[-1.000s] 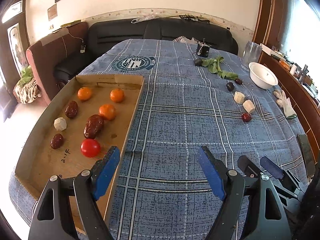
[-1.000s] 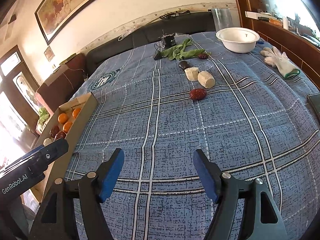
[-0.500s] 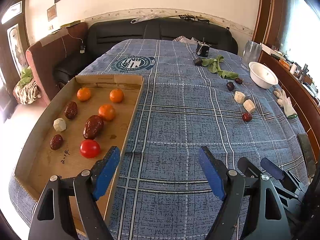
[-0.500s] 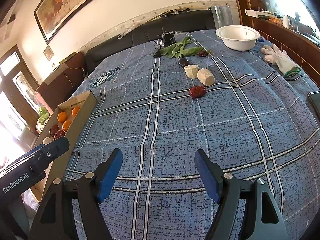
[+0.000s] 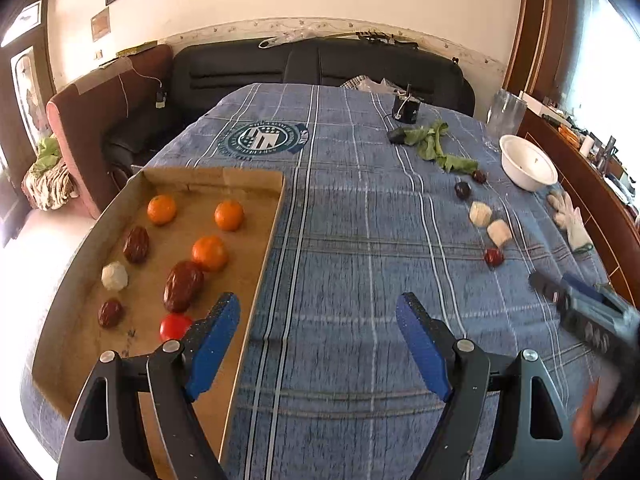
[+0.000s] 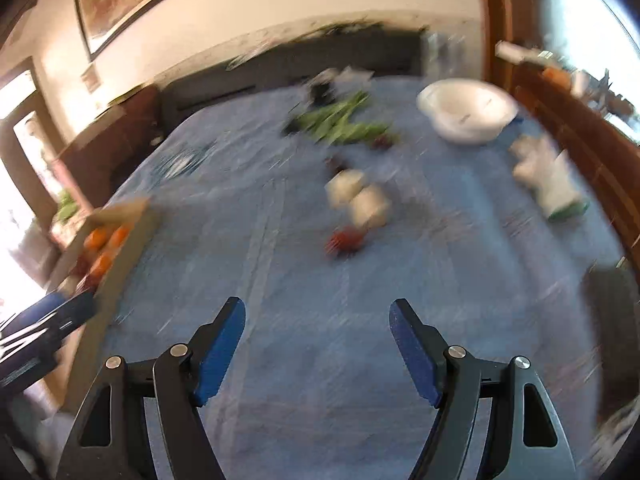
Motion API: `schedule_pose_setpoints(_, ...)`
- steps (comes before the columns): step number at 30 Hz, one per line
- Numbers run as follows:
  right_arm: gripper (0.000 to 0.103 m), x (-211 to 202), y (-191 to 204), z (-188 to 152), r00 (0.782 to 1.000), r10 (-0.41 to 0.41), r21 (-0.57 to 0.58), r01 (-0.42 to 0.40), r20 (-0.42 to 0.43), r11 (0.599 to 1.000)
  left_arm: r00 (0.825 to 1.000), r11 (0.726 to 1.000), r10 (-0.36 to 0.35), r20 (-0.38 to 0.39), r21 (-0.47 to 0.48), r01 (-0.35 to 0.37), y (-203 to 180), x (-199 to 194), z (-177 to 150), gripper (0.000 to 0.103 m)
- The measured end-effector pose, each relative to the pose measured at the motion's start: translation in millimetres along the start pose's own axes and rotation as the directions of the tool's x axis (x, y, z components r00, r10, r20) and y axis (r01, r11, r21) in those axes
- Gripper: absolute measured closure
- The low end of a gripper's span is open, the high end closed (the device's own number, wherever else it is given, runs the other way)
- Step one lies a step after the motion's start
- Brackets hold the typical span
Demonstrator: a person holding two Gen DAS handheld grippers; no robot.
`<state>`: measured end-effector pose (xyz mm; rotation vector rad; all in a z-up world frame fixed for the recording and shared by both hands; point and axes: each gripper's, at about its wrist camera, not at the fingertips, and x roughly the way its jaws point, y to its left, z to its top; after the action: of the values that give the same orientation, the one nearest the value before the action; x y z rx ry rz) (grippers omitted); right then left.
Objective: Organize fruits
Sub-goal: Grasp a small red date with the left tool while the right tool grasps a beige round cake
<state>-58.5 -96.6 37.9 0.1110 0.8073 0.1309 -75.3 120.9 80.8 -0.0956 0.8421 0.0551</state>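
Blue plaid cloth (image 5: 360, 240) covers the desk, with a dark sofa (image 5: 320, 68) behind its far edge. Along the left edge lies a cardboard tray (image 5: 276, 208) holding three oranges (image 5: 209, 253), three dark red dates (image 5: 183, 285), a white peeled piece (image 5: 115, 276) and a red tomato (image 5: 174, 326). Near the right edge, loose on the cloth: a red date (image 5: 494, 257), two pale chunks (image 5: 499, 232), a dark plum (image 5: 463, 190), green leaves (image 5: 434, 148), a white bowl (image 5: 528, 162) and a glove (image 5: 570, 216). Left gripper (image 5: 318, 320): fingers wide apart, empty, over the near edge beside the tray. Right gripper (image 6: 317, 320): fingers wide apart, empty; its view is motion-blurred.
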Motion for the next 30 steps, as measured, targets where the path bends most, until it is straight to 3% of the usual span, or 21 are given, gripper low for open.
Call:
schedule_pose_setpoints(4, 0.027, 31.7, -16.1, 22.4, 1.000, -0.014, 0.000, 0.014, 0.002, 1.000, 0.998, 0.999, -0.051, -0.030, -0.009, 0.050, -4.3, 11.7, 11.2, 0.023)
schedule_pose_setpoints(8, 0.042, 60.0, -18.1, 36.4, 1.000, -0.017, 0.008, 0.018, -0.015, 1.000, 0.997, 0.998, -0.067, -0.049, 0.000, 0.067, -12.7, 22.6, 19.1, 0.023)
schedule_pose_setpoints(12, 0.043, 85.7, -15.1, 46.4, 0.997, -0.065, -0.023, 0.065, -0.036, 0.998, 0.996, 0.997, -0.074, -0.057, 0.026, 0.076, -26.1, 33.5, 23.2, 0.023)
schedule_pose_setpoints(15, 0.045, 99.3, -18.1, 45.9, 0.997, -0.044, -0.013, 0.043, -0.056, 0.999, 0.991, 0.994, -0.106, -0.080, 0.023, 0.108, -34.3, 45.7, 31.0, 0.023)
schedule_pose_setpoints(16, 0.049, 102.5, -19.9, 45.3, 0.997, -0.035, -0.011, 0.034, -0.064, 0.999, 0.989, 0.993, -0.117, -0.087, 0.017, 0.119, -36.1, 49.5, 34.5, 0.023)
schedule_pose_setpoints(18, 0.072, 103.4, -23.6, 44.7, 0.998, -0.011, 0.005, 0.012, -0.069, 1.000, 0.984, 0.988, -0.152, -0.094, 0.009, 0.153, -43.2, 58.8, 44.9, 0.023)
schedule_pose_setpoints(25, 0.074, 70.1, -64.8, 36.3, 0.998, 0.037, 0.157, -0.030, -0.042, 0.987, 0.978, 0.981, -0.154, -0.139, 0.092, 0.168, -89.4, 89.2, 51.2, 0.024)
schedule_pose_setpoints(30, 0.073, 59.0, -93.5, 32.7, 0.999, 0.045, 0.245, -0.041, -0.010, 0.969, 0.968, 0.951, -0.192, -0.159, 0.215, 0.224, -141.4, 107.3, 34.5, 0.024)
